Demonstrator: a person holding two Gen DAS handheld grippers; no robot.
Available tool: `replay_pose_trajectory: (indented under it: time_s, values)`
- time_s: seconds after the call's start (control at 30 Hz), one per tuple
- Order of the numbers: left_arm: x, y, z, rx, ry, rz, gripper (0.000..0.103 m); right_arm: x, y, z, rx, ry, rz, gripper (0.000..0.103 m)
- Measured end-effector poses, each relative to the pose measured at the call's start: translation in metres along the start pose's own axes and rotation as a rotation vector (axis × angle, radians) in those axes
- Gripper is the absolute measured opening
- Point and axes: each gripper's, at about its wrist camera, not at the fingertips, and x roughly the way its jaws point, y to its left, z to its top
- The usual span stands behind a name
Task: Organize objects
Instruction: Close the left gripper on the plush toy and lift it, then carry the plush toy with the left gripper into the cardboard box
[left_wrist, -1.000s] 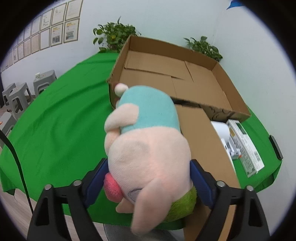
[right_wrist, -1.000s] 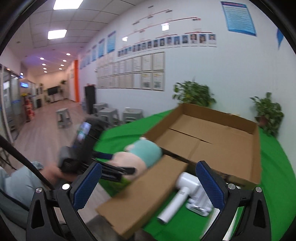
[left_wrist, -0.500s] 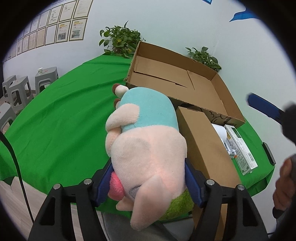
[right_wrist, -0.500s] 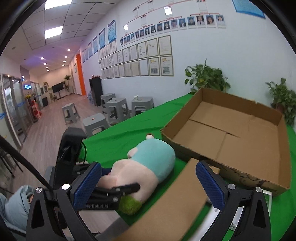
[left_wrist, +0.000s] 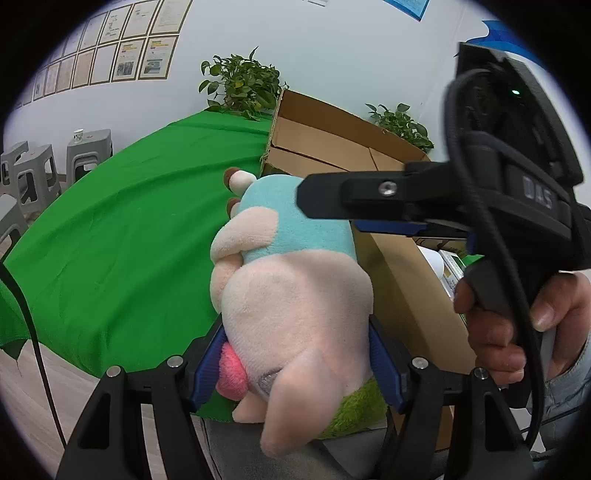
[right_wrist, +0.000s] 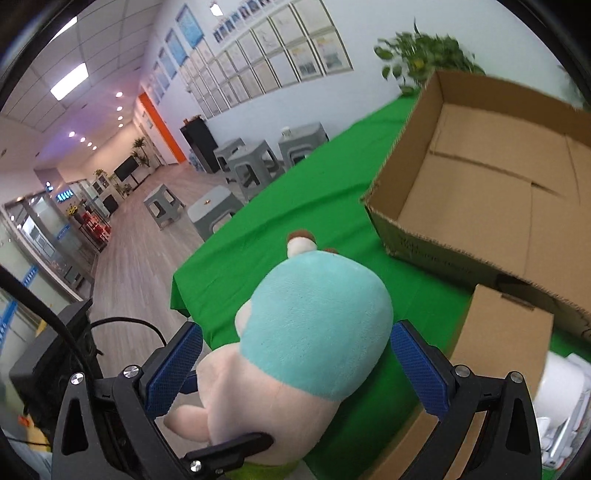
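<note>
A pink plush toy with a teal body is clamped at its head end between the blue pads of my left gripper, held above the near edge of the green table. My right gripper is open, its pads on either side of the toy's teal body without squeezing it. In the left wrist view the right gripper reaches in from the right over the toy. The large open cardboard box lies beyond, its inside bare.
A closed brown carton lies right of the toy. A white device and a flat printed box lie beyond it. Potted plants stand behind the open box. Grey stools stand left of the table.
My right gripper has swung left and closed in until its open pads straddle the toy's teal body. The left gripper kept its hold and shifted slightly.
</note>
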Motion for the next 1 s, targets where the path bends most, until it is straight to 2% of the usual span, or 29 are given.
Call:
replay_pose_trajectory:
  time_s: [0.17,0.43,0.63,0.7,0.83,1.0]
  values:
    - [0.003,-0.002,0.000,0.019,-0.006,0.002,0.069,0.024,-0.005,0.000,0.028,0.068,-0.006,0.103]
    - [0.003,-0.019,0.004,0.101,-0.033,0.042,0.065,0.044,-0.008,-0.013,0.029,0.085,-0.073,0.102]
    - [0.005,-0.035,0.010,0.150,-0.035,0.088,0.063,0.035,-0.021,-0.018,0.065,0.065,-0.055,0.083]
    - [0.002,-0.041,0.014,0.164,-0.051,0.097,0.063,0.029,-0.023,-0.018,0.072,0.051,-0.045,0.079]
    - [-0.006,-0.057,0.028,0.215,-0.111,0.116,0.063,0.008,-0.024,-0.009,0.081,-0.012,-0.014,0.077]
    - [-0.015,-0.084,0.066,0.312,-0.235,0.113,0.063,-0.042,-0.021,0.022,0.035,-0.160,-0.032,0.077]
